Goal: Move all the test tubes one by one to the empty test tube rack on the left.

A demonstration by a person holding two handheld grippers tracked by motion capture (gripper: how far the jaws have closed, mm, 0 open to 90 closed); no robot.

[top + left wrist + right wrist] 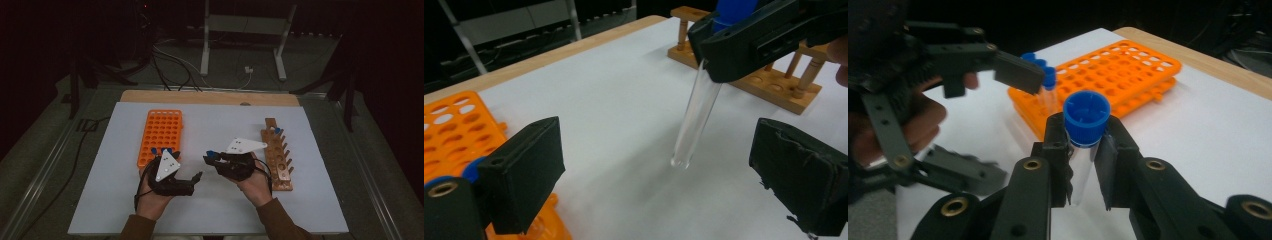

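Above the white desk, between the orange tube rack and the wooden tube rack, the right gripper has its fingers clamped on a clear test tube just under its blue cap, so the tube hangs tilted in the air with its rounded bottom off the desk. Facing it from just beside the orange rack's near end, where blue-capped tubes stand, the left gripper holds its fingers wide apart with nothing between them.
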